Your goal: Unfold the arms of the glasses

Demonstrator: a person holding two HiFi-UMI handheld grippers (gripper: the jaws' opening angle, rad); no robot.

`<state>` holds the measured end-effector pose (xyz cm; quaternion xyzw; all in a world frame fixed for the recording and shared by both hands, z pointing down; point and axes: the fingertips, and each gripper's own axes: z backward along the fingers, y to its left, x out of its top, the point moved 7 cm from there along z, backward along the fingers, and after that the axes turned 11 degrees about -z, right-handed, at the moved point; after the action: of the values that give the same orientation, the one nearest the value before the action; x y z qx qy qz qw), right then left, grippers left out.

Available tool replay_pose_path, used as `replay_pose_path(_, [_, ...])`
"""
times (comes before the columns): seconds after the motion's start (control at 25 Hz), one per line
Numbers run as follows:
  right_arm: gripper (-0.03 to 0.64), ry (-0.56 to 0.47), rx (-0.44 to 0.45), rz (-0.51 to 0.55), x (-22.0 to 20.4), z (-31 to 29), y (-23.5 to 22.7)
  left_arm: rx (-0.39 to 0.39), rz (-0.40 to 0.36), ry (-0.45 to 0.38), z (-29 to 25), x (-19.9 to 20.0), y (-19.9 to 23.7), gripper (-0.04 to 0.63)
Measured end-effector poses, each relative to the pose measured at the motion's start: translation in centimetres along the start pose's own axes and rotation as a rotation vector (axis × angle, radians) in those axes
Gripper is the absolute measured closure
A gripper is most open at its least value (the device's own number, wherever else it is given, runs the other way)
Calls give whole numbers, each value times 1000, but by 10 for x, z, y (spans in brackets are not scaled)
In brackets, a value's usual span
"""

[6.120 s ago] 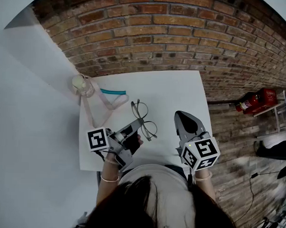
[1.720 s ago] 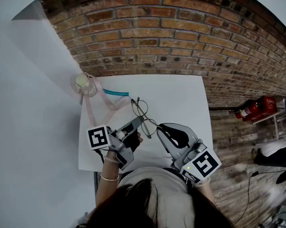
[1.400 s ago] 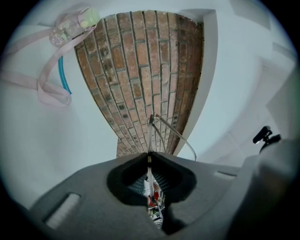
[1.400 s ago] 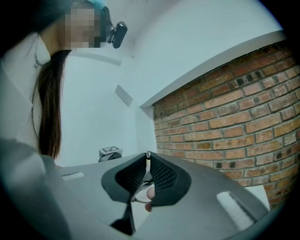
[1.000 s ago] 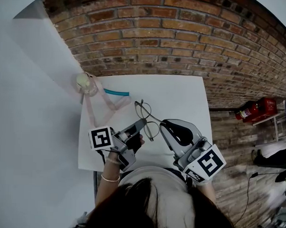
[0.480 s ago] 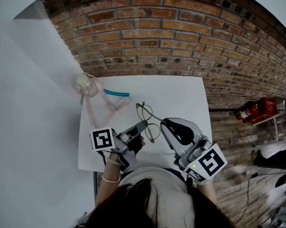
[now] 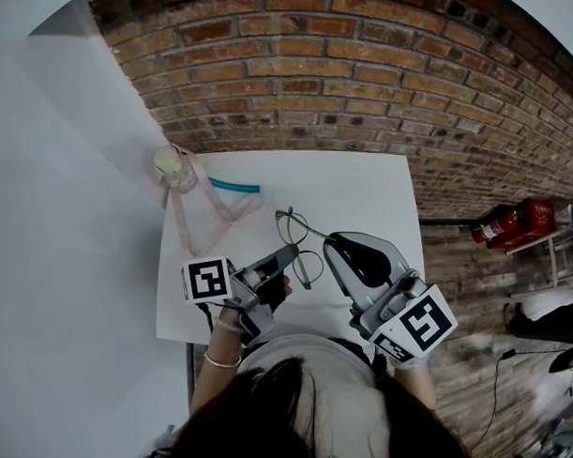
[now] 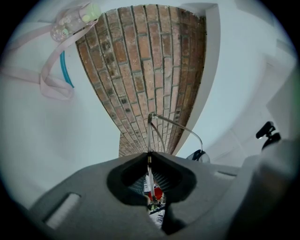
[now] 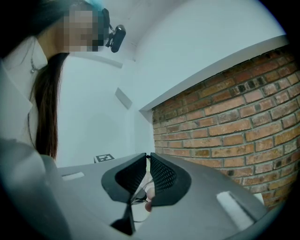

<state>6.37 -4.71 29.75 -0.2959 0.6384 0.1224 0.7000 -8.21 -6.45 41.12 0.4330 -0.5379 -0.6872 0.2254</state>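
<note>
I am pinching the wire-rimmed glasses (image 7: 308, 264) in my left claw (image 7: 289, 254) while my right claw (image 7: 331, 240) is clamping one arm (image 7: 313, 233) above the surface (image 7: 363, 188).

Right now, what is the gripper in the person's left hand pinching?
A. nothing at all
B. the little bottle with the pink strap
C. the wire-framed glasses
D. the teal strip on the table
C: the left gripper view shows the left gripper with its jaws closed on the thin metal frame of the glasses.
</note>
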Motion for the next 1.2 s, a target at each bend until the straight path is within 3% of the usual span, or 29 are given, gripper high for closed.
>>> replay_pose_path(0.72, [584,-7,-15,-7,6,-1,-8,-5,3,31,-3,-7,3,572])
replay_pose_path(0.92, [583,-13,-20,-5,9,-1,-10,48,-54,73,0,-8,10,572])
replay_pose_path(1.2, [583,-23,-28,-11,11,2,-13,17,-27,77,-3,-13,6,572])
